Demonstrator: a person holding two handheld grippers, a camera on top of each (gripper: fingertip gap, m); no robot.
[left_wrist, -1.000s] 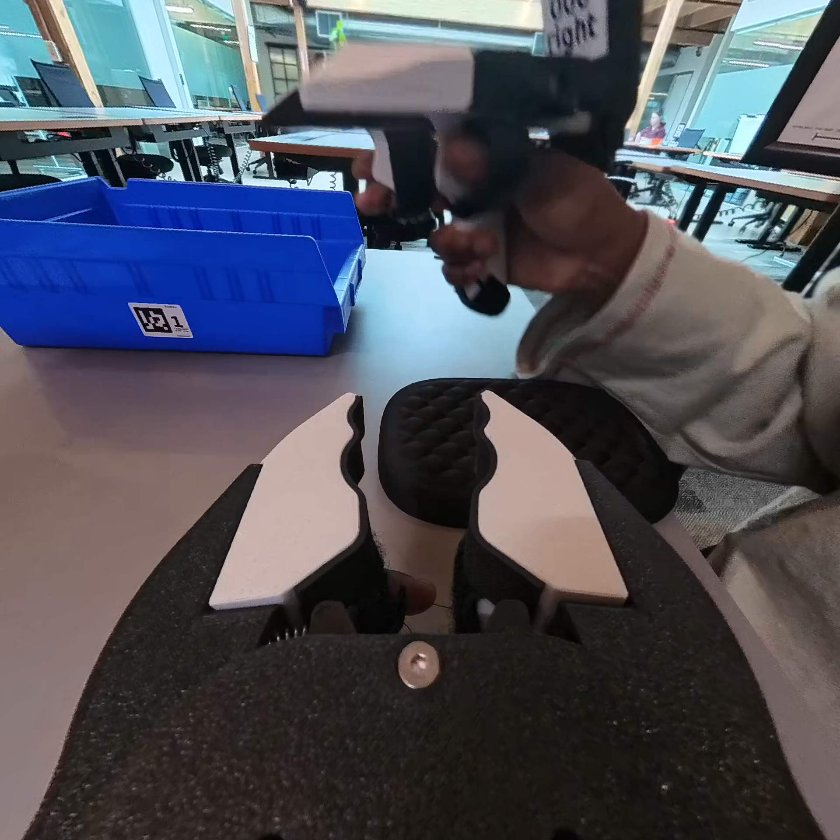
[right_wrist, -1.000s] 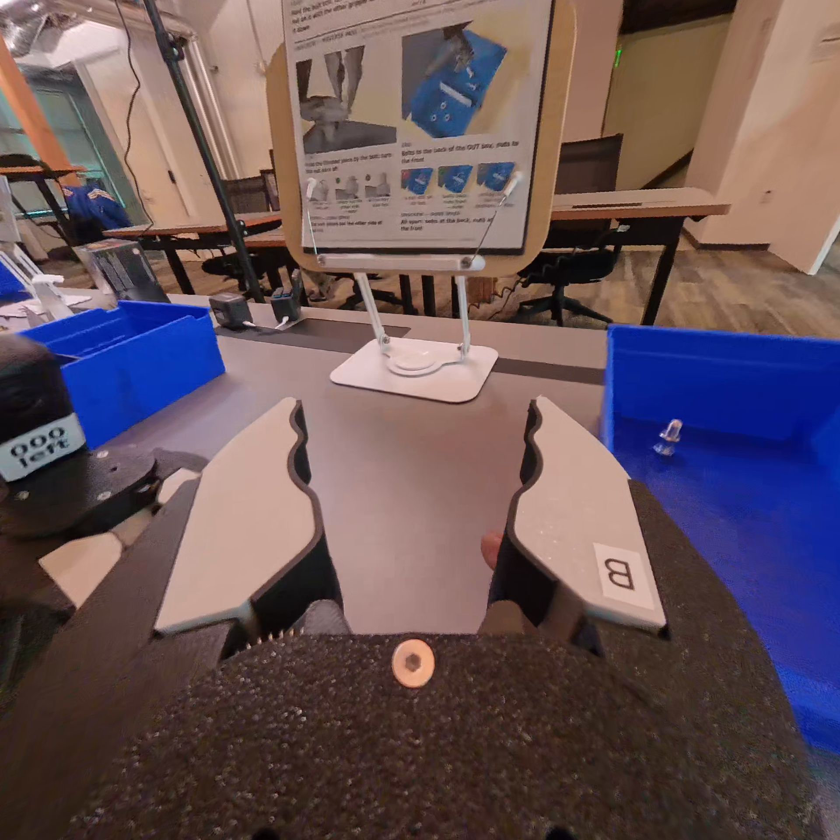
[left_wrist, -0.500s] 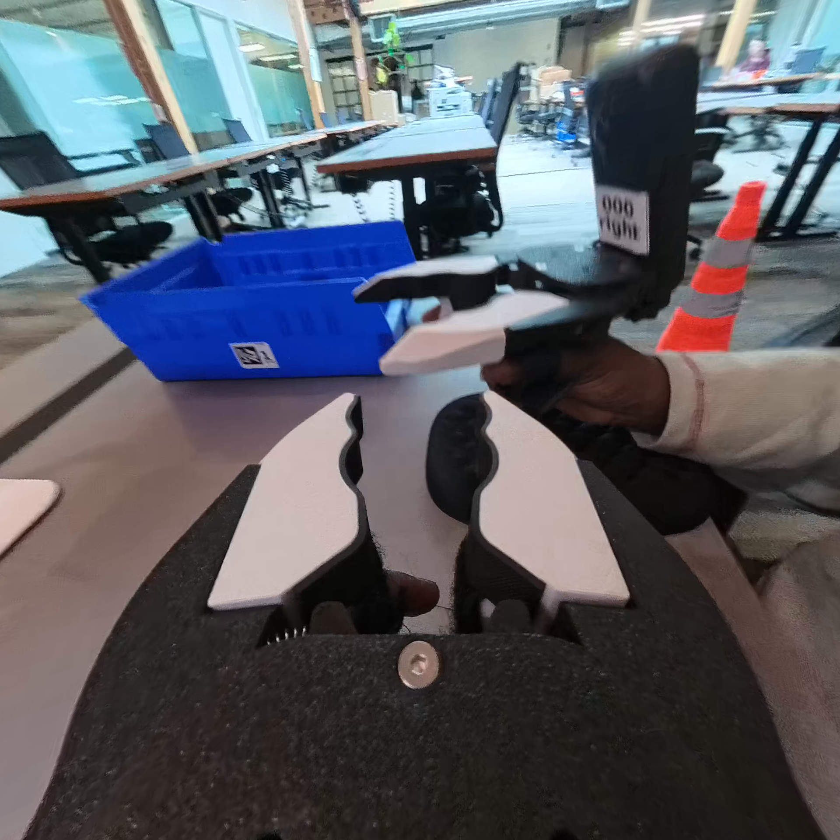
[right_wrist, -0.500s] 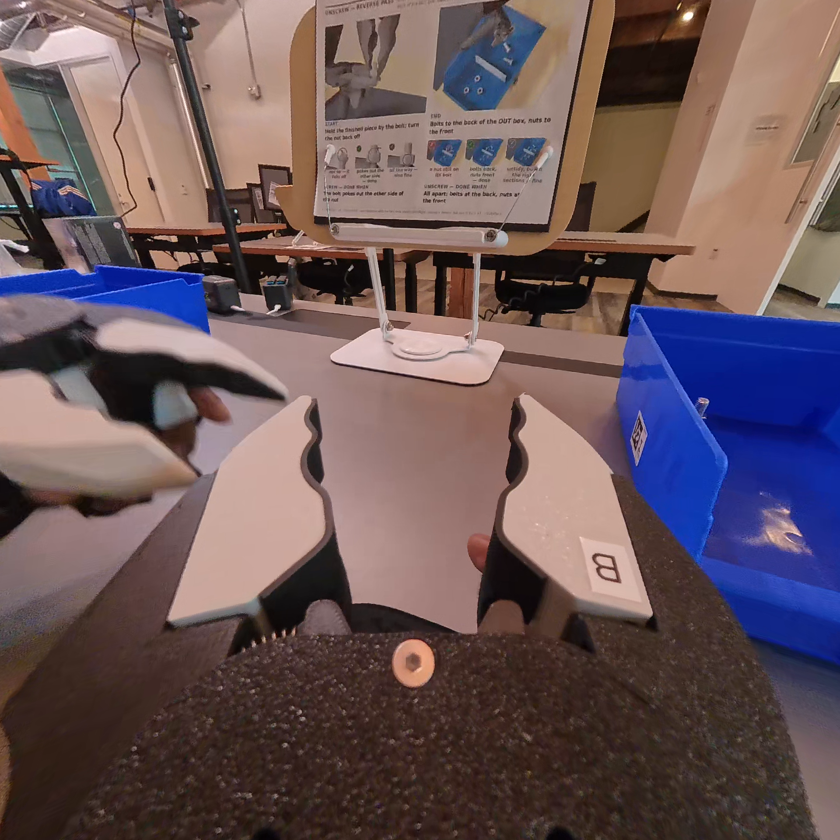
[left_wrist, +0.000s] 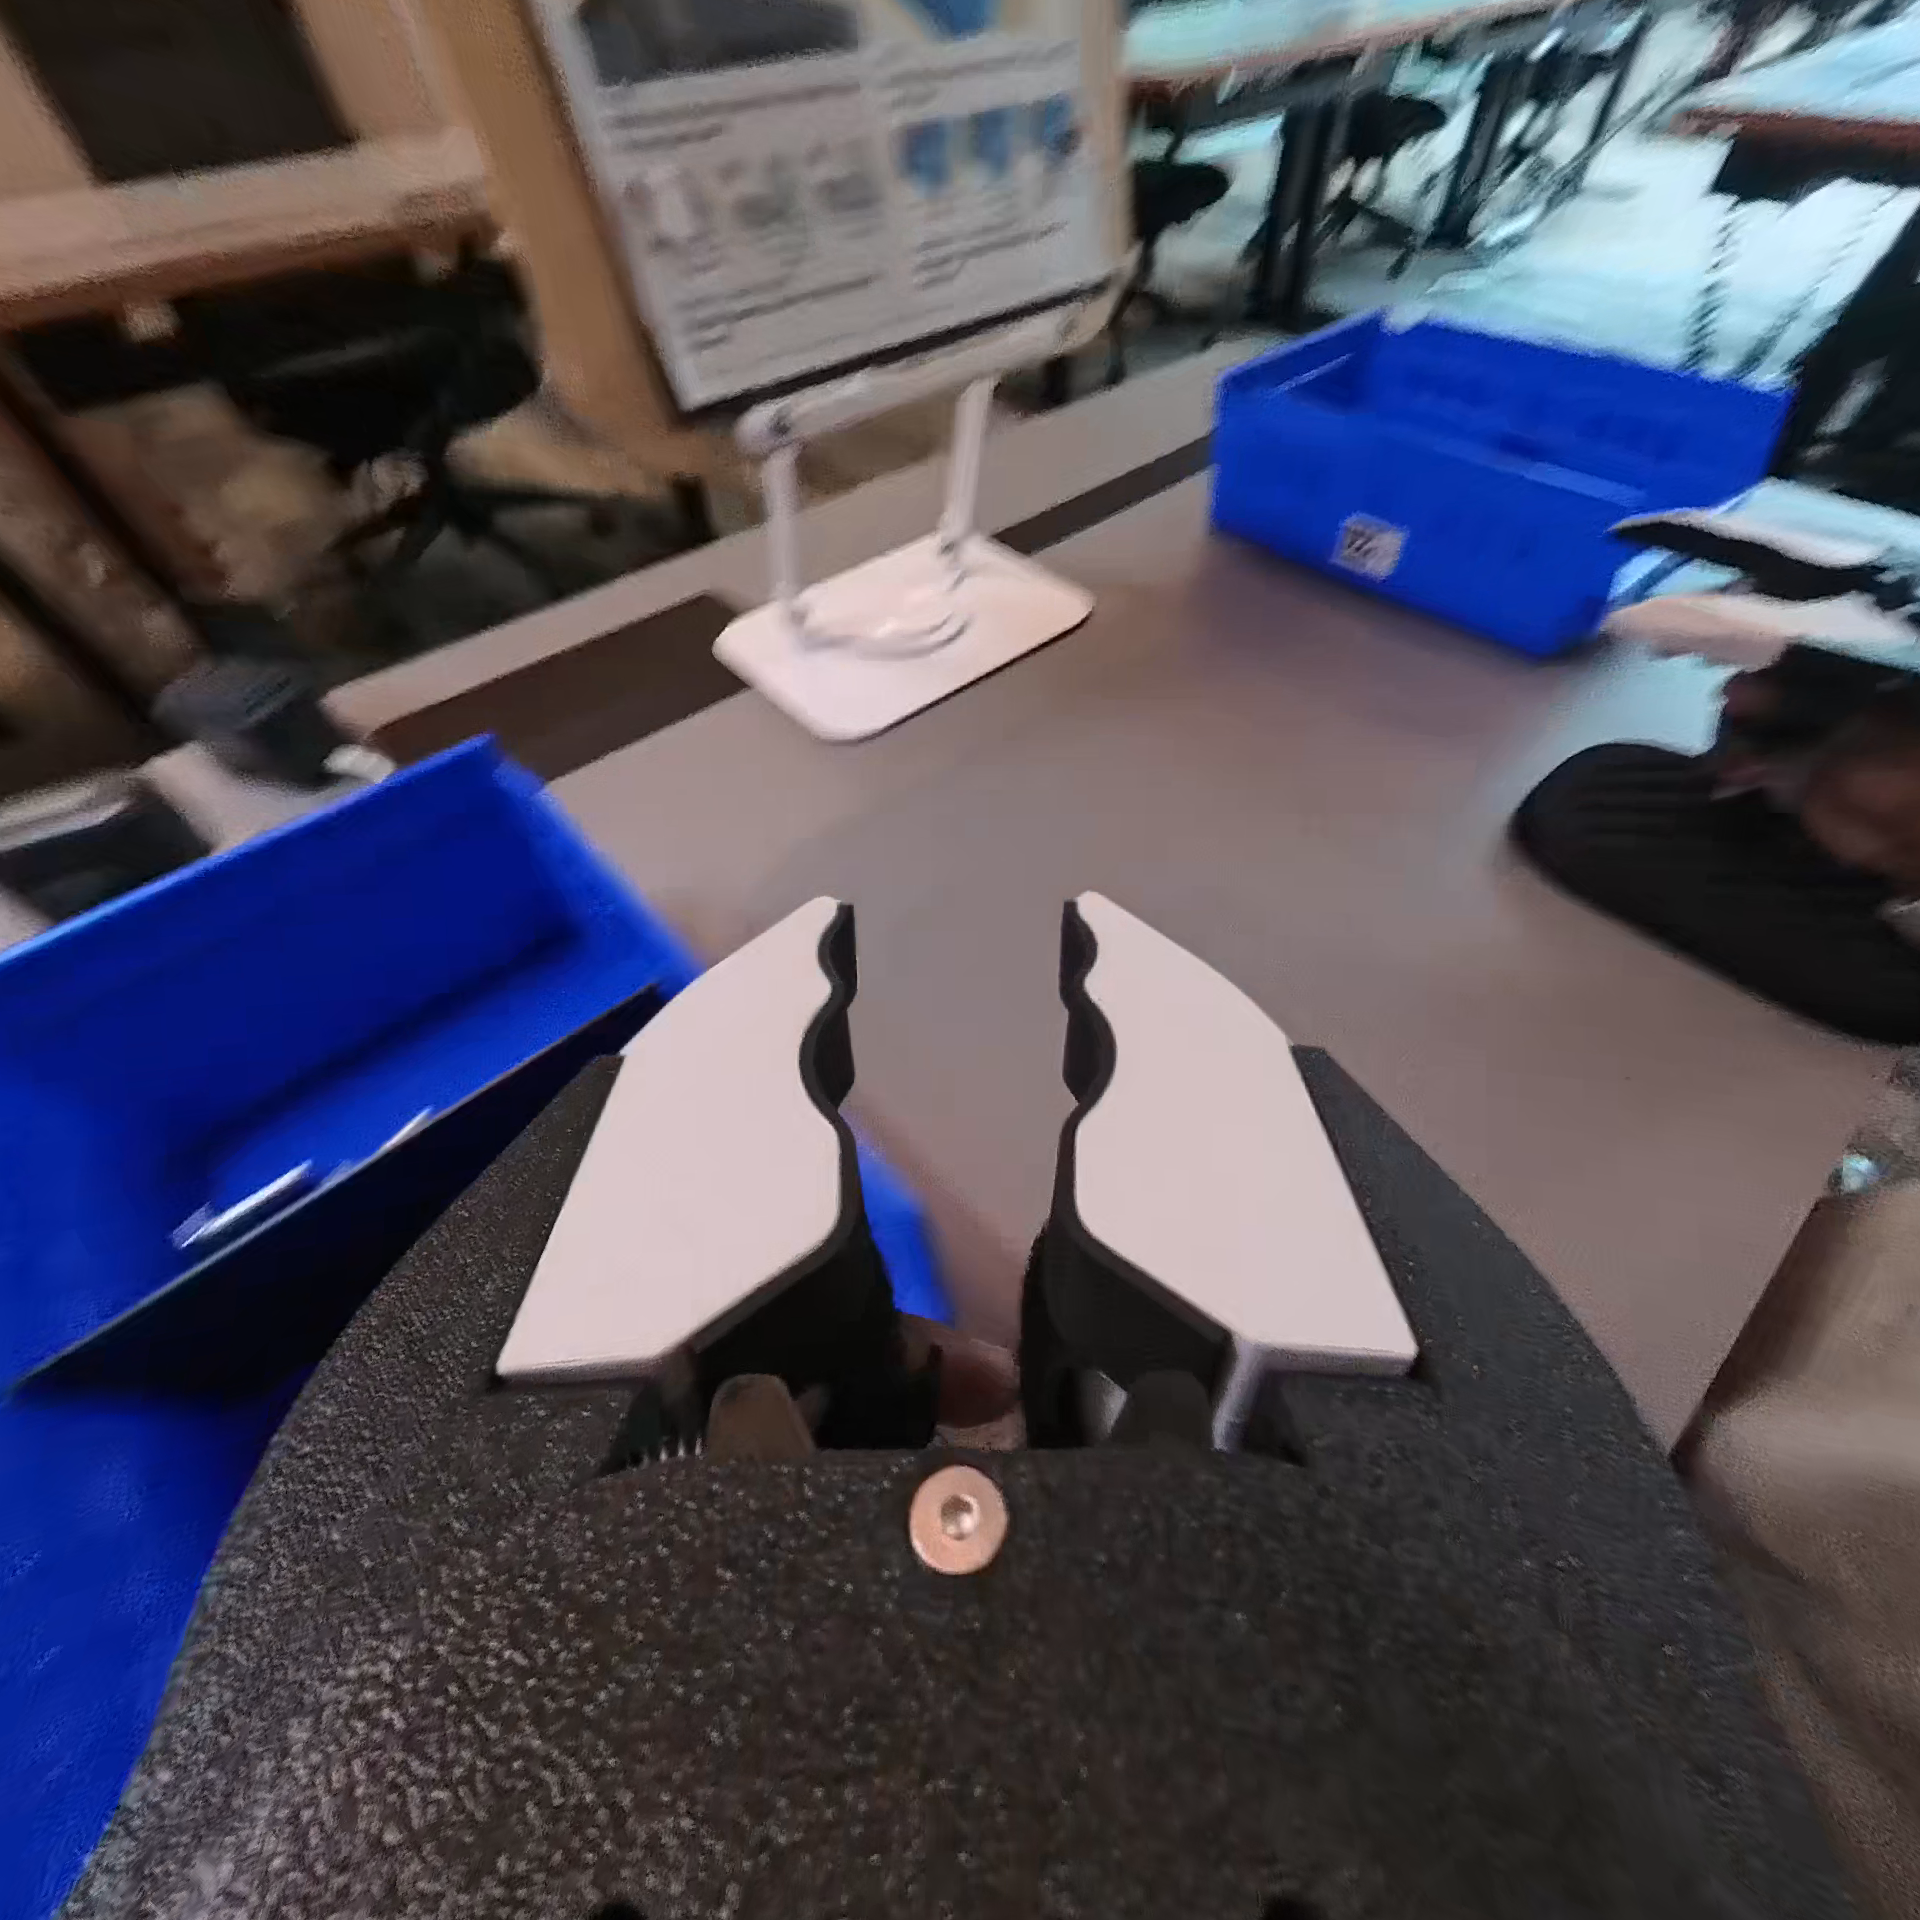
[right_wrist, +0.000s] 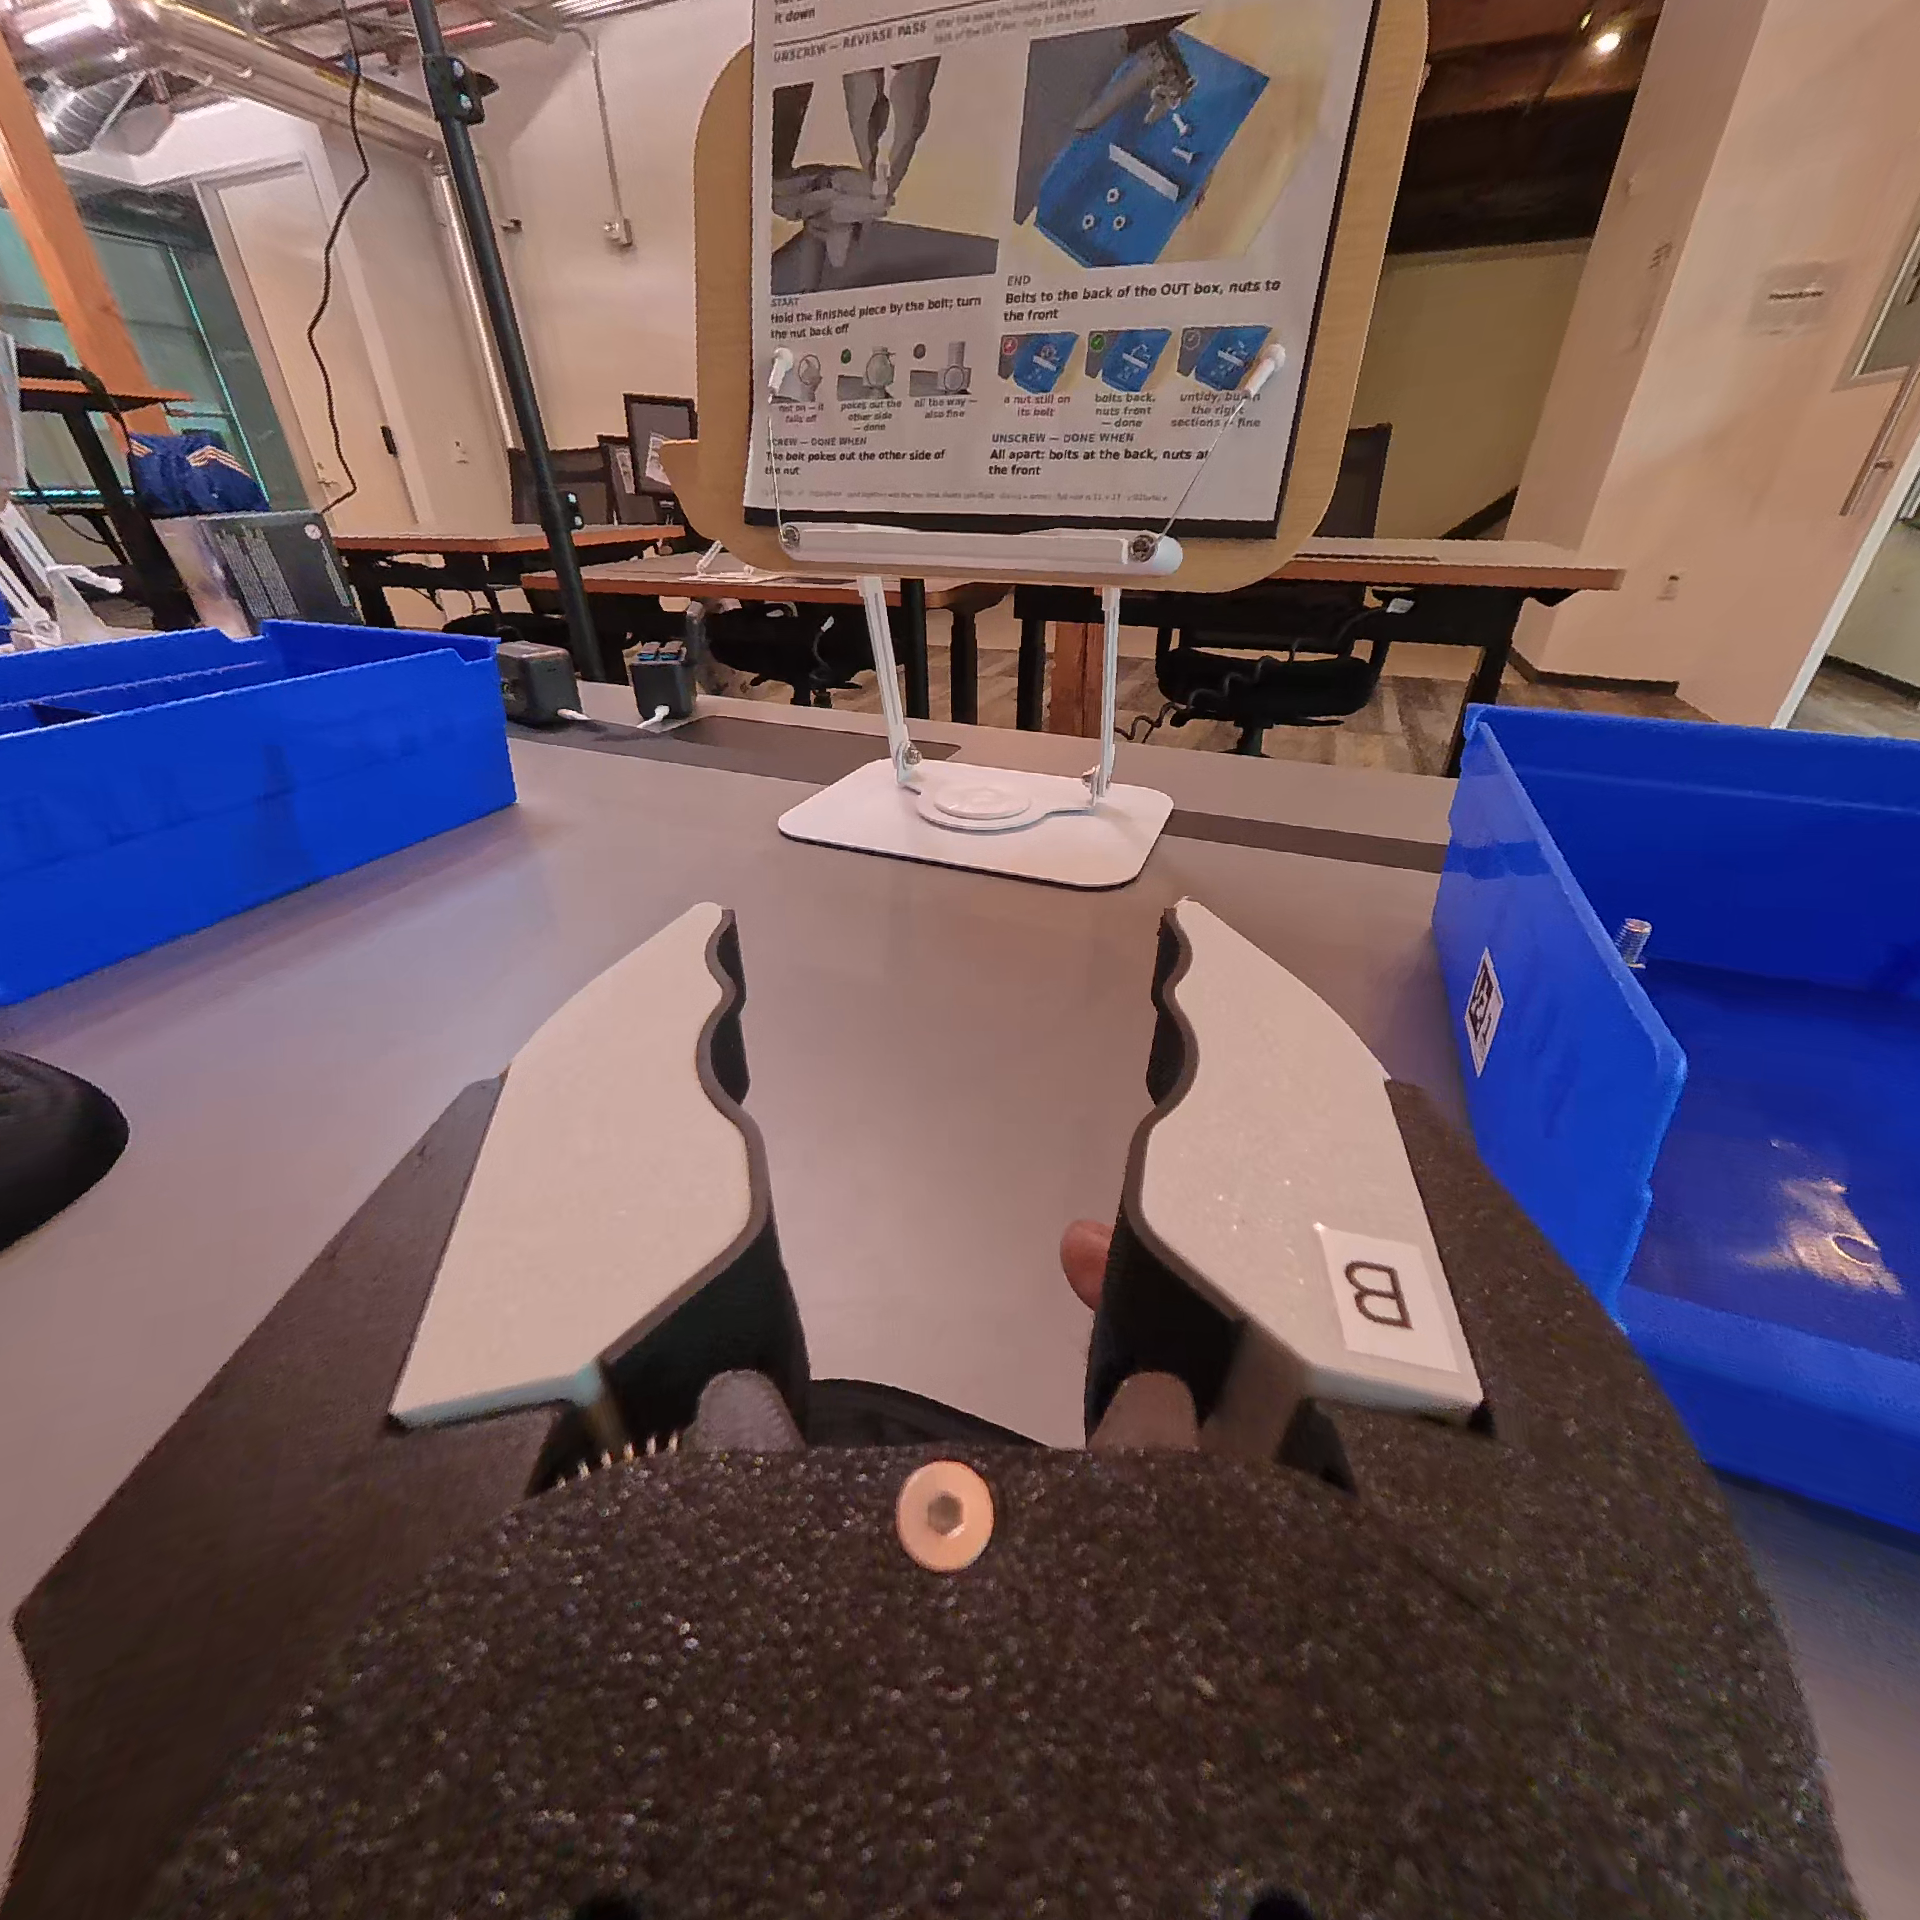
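My left gripper (left_wrist: 958, 914) is open and empty above the grey table (left_wrist: 1195, 831), beside the right wall of a blue bin (left_wrist: 260, 997) on its left. Small metal parts (left_wrist: 301, 1174) lie blurred in that bin. My right gripper (right_wrist: 951, 920) is open wide and empty over the bare table (right_wrist: 935, 1039), between a blue bin on the left (right_wrist: 239, 769) and a blue bin on the right (right_wrist: 1662, 987). A small bolt (right_wrist: 1634, 940) stands in the right bin. The right gripper also shows blurred at the edge of the left wrist view (left_wrist: 1787, 592).
A white stand (right_wrist: 977, 821) holding an instruction sheet (right_wrist: 1049, 260) stands at the table's far middle. A black padded rest lies on the table (left_wrist: 1714, 883), also at the left edge of the right wrist view (right_wrist: 42, 1143). Chargers (right_wrist: 592, 681) sit at the back edge.
My left gripper has swung left from the right-hand bin and the other hand toward the stand and the left bin, its jaws a little narrower. The right gripper's jaws narrowed slightly; the left gripper left its view.
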